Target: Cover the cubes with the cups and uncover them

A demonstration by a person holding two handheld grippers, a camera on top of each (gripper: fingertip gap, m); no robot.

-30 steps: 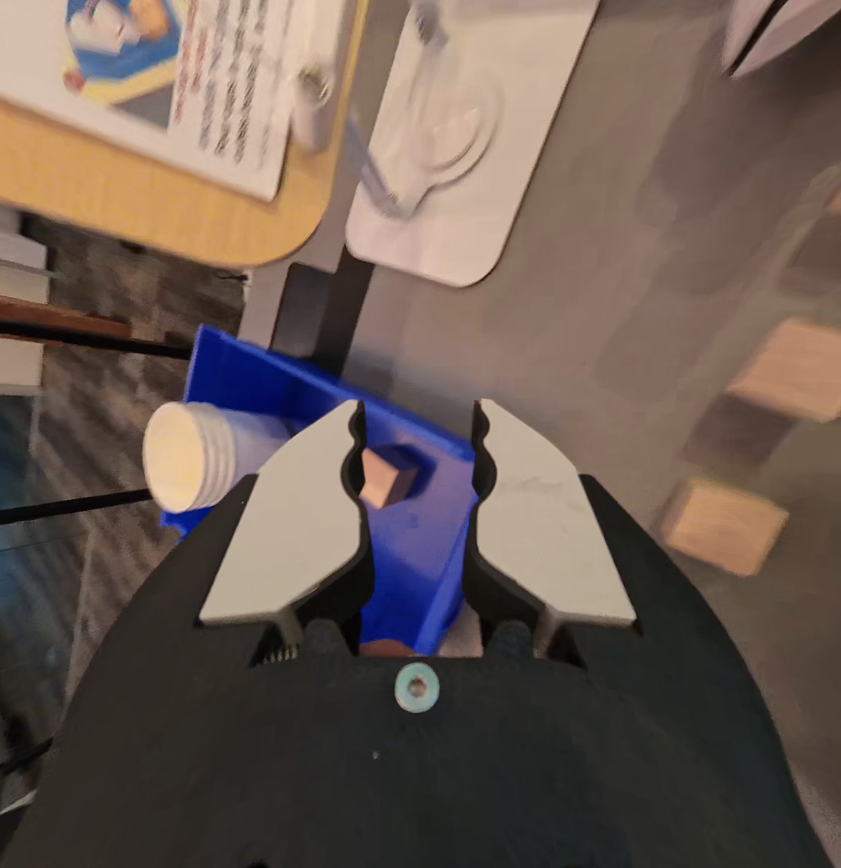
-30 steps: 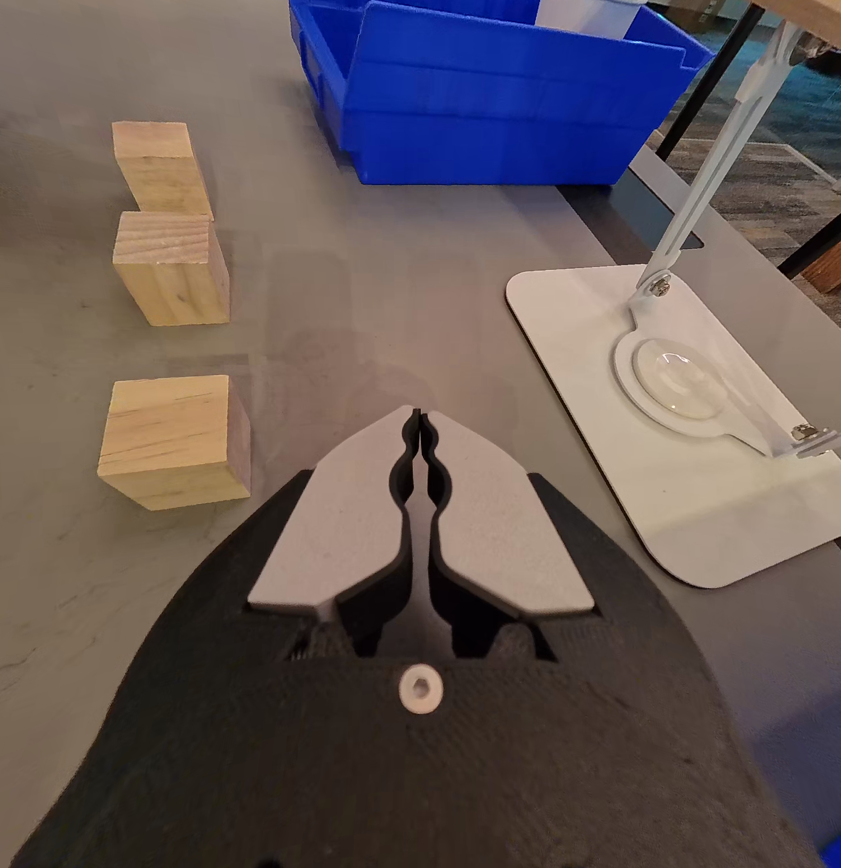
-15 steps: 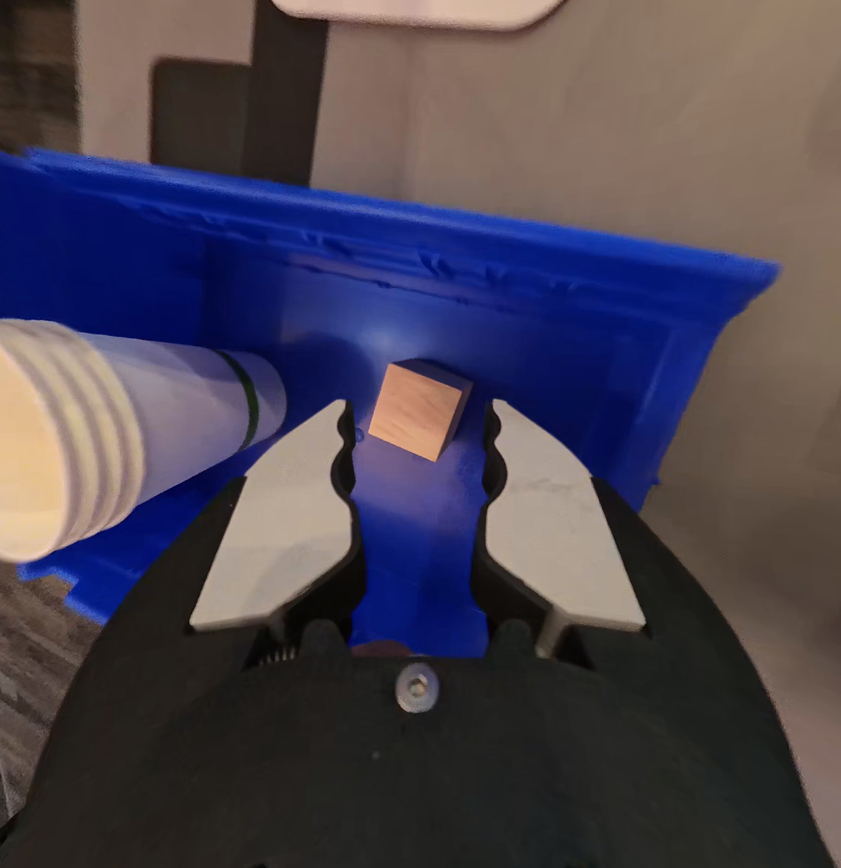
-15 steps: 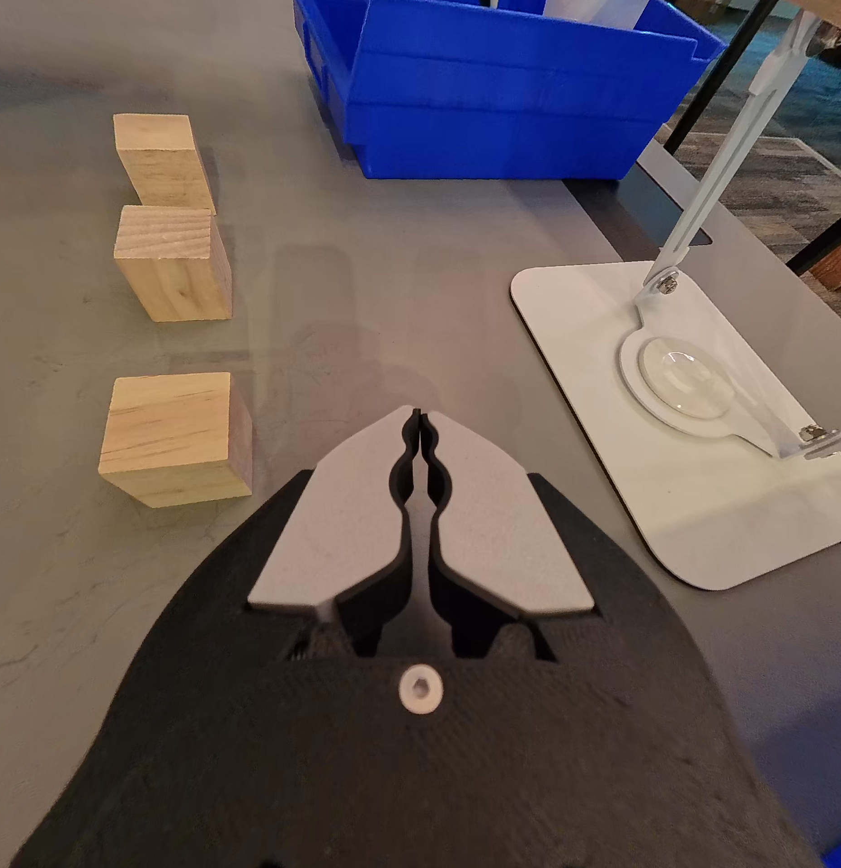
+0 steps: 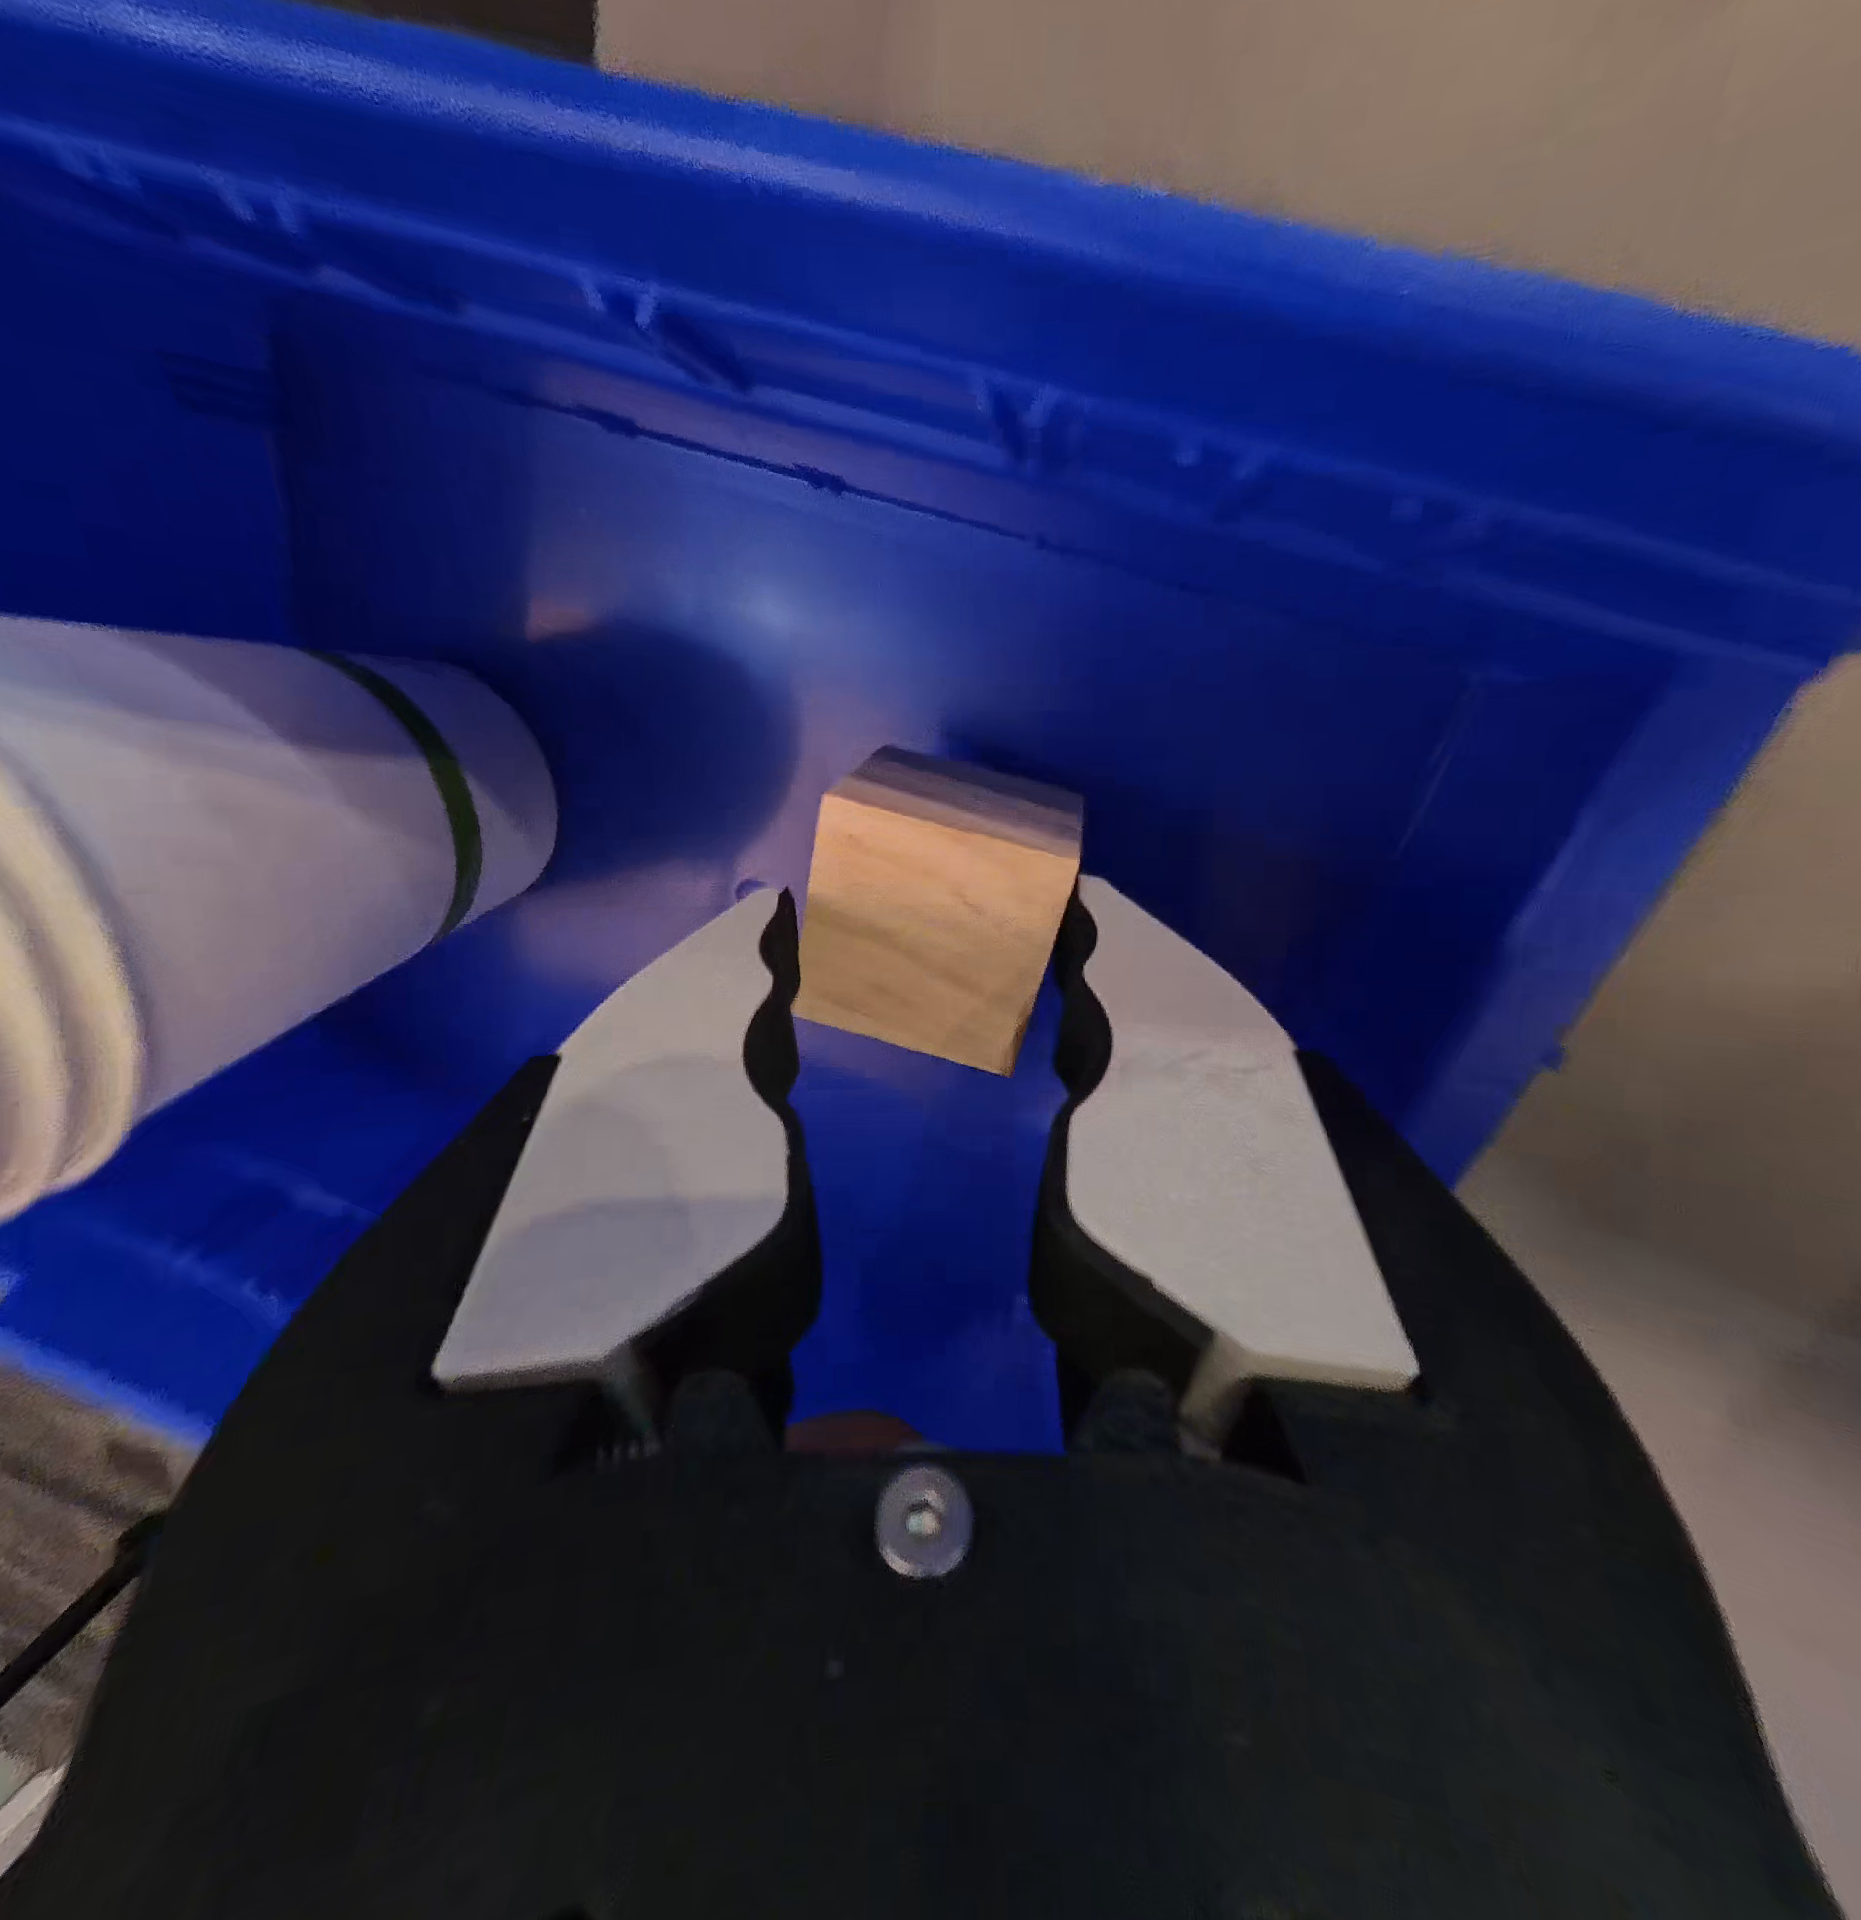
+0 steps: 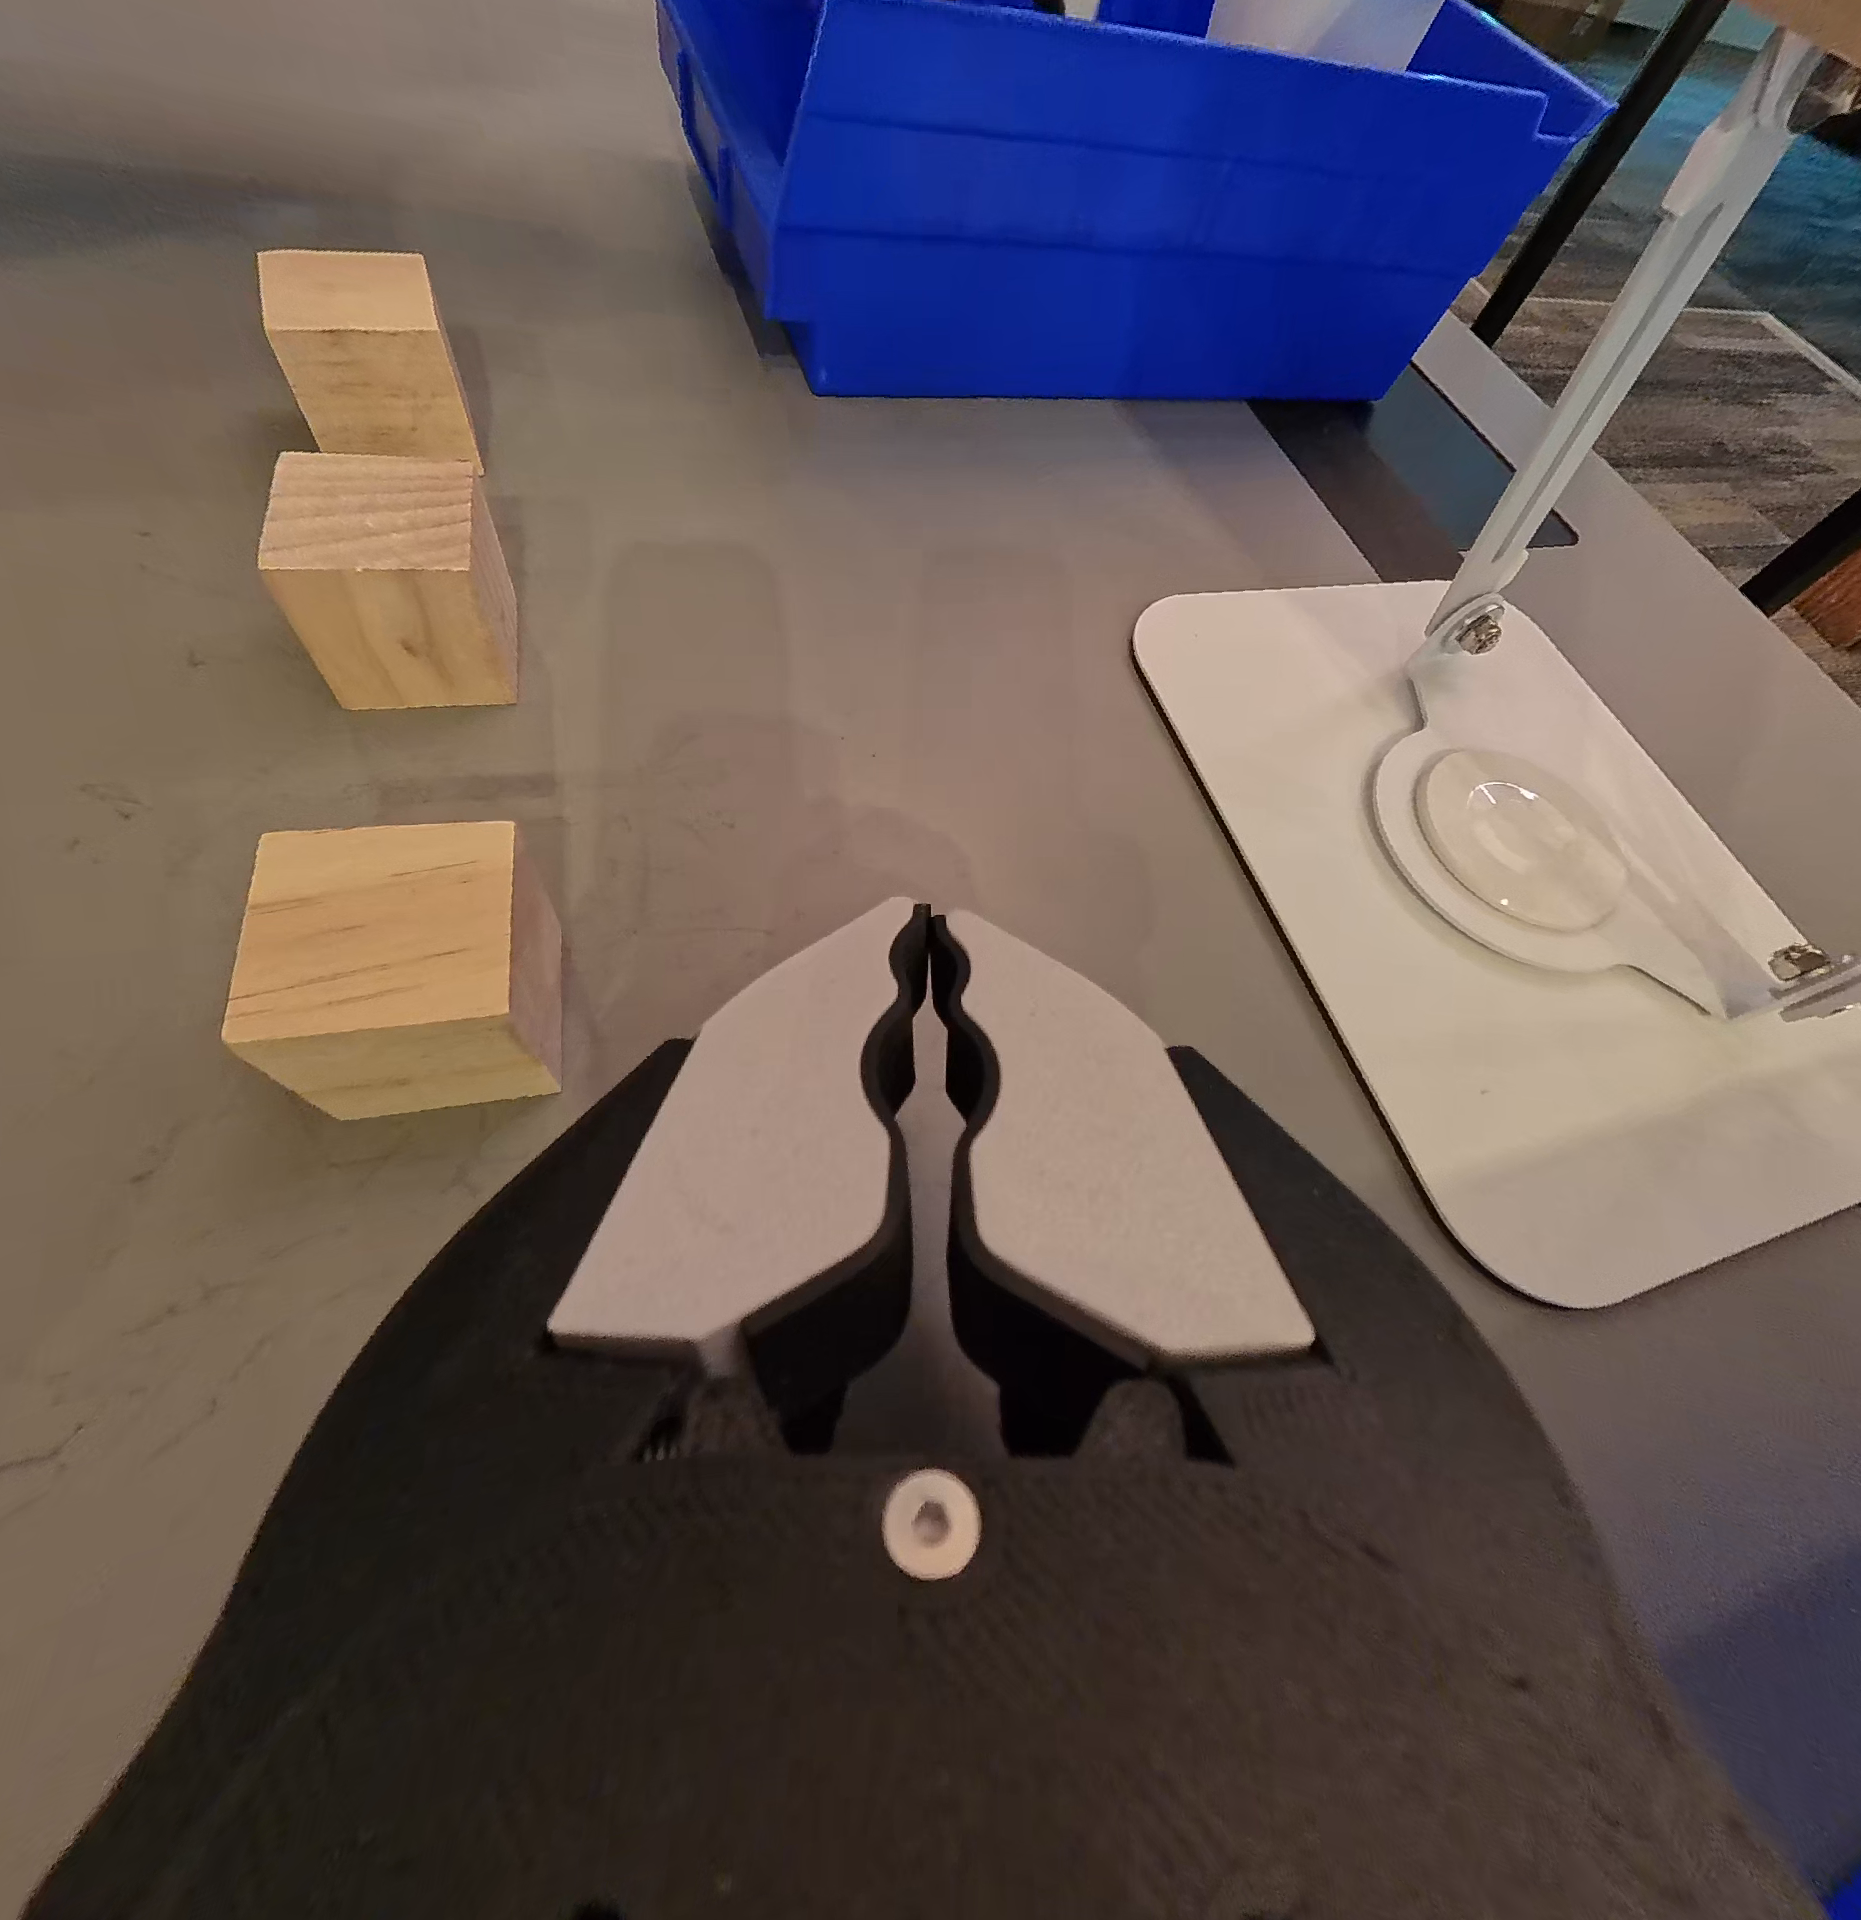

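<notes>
Two tools, one spread around a cube in the bin, one pressed together above the worktop.

The left tool (image 5: 931,899) straddles a pale wooden cube (image 5: 936,920) inside the blue bin (image 5: 1113,343), beside stacked white cups (image 5: 209,852). The right tool (image 6: 928,914) hovers empty; three grainy cubes (image 6: 386,956) line the grey worktop (image 6: 801,644).

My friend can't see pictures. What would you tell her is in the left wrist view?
The left gripper reaches into a blue bin, its two fingers open around a small wooden cube on the bin floor. A white stack of paper cups lies on its side in the bin, left of the cube.
</notes>
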